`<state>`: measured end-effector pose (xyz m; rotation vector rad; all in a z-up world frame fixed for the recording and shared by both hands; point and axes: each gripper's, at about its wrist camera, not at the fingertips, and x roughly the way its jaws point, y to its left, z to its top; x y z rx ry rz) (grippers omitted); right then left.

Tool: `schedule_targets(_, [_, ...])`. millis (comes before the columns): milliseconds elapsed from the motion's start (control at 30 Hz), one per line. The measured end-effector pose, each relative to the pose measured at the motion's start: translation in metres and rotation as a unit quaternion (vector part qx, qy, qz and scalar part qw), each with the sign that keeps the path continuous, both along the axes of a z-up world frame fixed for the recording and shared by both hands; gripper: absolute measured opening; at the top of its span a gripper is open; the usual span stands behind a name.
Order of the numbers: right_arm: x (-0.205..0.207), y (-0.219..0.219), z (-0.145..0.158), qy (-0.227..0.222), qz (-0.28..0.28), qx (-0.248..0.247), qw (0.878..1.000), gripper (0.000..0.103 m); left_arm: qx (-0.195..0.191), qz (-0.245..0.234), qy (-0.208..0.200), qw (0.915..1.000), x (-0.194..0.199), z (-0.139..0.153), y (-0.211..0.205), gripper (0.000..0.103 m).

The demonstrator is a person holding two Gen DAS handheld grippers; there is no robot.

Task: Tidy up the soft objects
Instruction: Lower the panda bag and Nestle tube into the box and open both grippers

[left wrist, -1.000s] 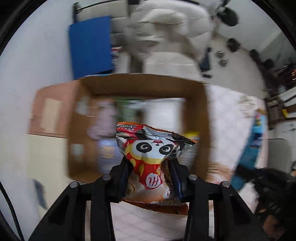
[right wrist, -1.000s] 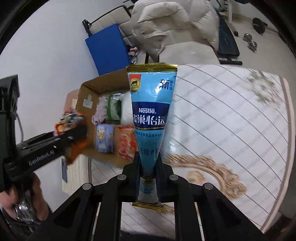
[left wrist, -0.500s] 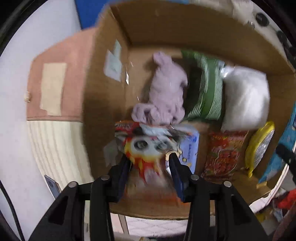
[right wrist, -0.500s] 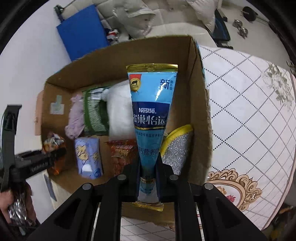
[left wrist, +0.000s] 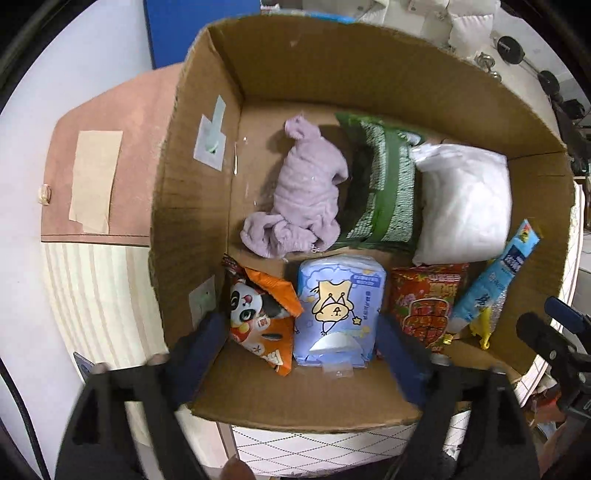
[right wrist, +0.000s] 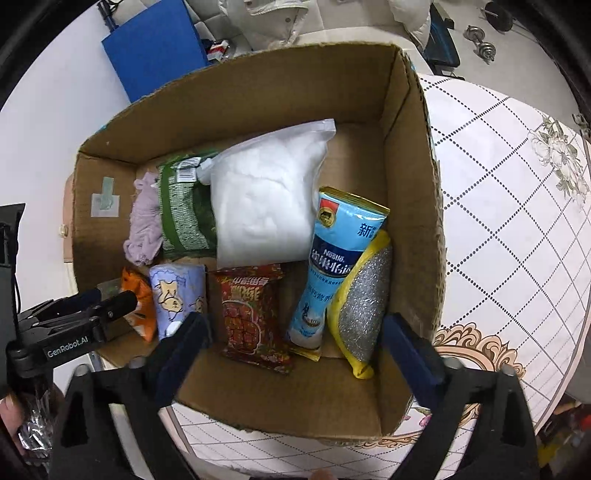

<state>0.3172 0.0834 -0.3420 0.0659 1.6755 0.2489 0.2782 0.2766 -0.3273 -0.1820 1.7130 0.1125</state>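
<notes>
Left wrist, left tongs [left wrist: 301, 332] opening downward over box [left wrist: 332, 55]

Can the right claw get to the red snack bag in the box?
Probably yes. The right claw, its jaws opening, hangs above the open cardboard box, and nothing covers the red snack bag.

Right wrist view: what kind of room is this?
Probably a home living room or bedroom: a white puffy down jacket on pale upholstered furniture, metal dumbbells on the floor, and a floral quilted table cover under the open cardboard box.
</notes>
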Motion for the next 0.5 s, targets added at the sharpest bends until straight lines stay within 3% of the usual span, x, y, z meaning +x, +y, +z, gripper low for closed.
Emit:
schedule_targets(167, [-0.012,0.002,0.019,-0.044,0.022,-0.033,0.998,0.103,0.021,0.003,-0.031,0.9993,-0.015,0.024,-0.014,0.098])
schedule_targets(500, [-0.051,-0.004,0.052,-0.124,0.055,-0.081,0.987,0.103,0.049,0.026,-0.119,0.9914,-0.055,0.068,-0.030,0.099])
